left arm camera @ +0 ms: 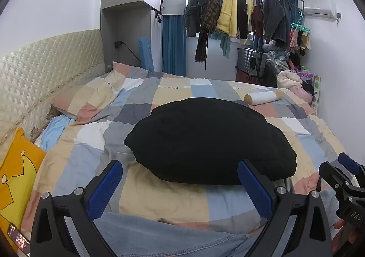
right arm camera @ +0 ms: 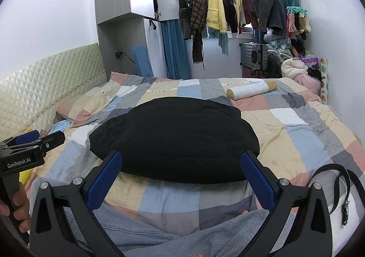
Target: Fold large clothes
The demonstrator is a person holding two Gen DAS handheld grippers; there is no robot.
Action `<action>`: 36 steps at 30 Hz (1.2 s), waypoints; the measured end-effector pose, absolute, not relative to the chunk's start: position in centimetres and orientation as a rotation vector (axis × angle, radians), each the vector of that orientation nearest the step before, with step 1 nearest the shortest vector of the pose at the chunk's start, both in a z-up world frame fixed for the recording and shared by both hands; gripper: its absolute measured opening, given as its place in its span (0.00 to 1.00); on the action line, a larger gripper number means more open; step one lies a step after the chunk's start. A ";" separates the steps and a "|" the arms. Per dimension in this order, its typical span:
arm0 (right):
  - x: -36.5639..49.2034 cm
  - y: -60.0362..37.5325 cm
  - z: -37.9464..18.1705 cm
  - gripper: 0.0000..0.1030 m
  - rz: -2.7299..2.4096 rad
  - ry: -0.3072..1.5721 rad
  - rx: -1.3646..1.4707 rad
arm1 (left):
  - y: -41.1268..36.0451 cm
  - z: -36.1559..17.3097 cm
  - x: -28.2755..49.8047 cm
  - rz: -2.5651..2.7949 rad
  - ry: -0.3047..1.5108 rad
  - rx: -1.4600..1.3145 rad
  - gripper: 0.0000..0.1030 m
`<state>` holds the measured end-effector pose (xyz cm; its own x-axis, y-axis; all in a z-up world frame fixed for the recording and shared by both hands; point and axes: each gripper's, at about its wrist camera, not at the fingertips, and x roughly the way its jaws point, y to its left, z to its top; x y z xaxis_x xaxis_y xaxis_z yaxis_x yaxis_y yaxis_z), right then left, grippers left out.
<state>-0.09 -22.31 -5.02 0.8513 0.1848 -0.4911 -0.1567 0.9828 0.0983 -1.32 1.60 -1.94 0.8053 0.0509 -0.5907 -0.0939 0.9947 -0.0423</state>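
A black garment [left arm camera: 209,140] lies folded into a thick bundle on the checked bedspread [left arm camera: 159,197]; it also shows in the right wrist view [right arm camera: 175,138]. A light blue denim garment [left arm camera: 159,234] lies at the near edge of the bed, under both grippers, and shows in the right wrist view [right arm camera: 182,234] too. My left gripper [left arm camera: 180,179] is open and empty, just short of the black bundle. My right gripper [right arm camera: 182,170] is open and empty, its tips at the bundle's near edge. Each gripper shows at the edge of the other's view.
A white rolled bolster [left arm camera: 262,97] lies at the far right of the bed. A black belt [right arm camera: 342,188] lies near right. A yellow pillow [left arm camera: 16,165] and quilted headboard [left arm camera: 45,70] are at left. Hanging clothes [left arm camera: 228,15] and a suitcase [left arm camera: 251,61] stand beyond the bed.
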 end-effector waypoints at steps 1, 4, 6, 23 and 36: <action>-0.2 -22.3 -5.0 1.00 0.180 0.523 0.055 | 1.6 -1.9 -1.3 0.075 0.631 -0.072 0.99; -0.1 -22.5 -4.9 1.00 0.179 0.527 0.055 | 1.6 -1.9 -1.2 0.073 0.636 -0.074 0.99; 0.0 -22.4 -4.9 1.00 0.178 0.525 0.056 | 1.5 -1.9 -1.0 0.075 0.640 -0.072 0.99; 0.1 -22.8 -5.0 1.00 0.172 0.535 0.044 | 1.7 -1.9 -1.3 0.067 0.638 -0.078 0.99; 0.4 -22.8 -4.7 1.00 0.169 0.536 0.042 | 1.6 -1.7 -1.4 0.057 0.636 -0.079 0.99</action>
<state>0.37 -22.80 -4.72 0.8465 0.1709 -0.5042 -0.1490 0.9853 0.0838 -1.42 1.56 -1.71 0.8028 0.0293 -0.5955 -0.0776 0.9954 -0.0557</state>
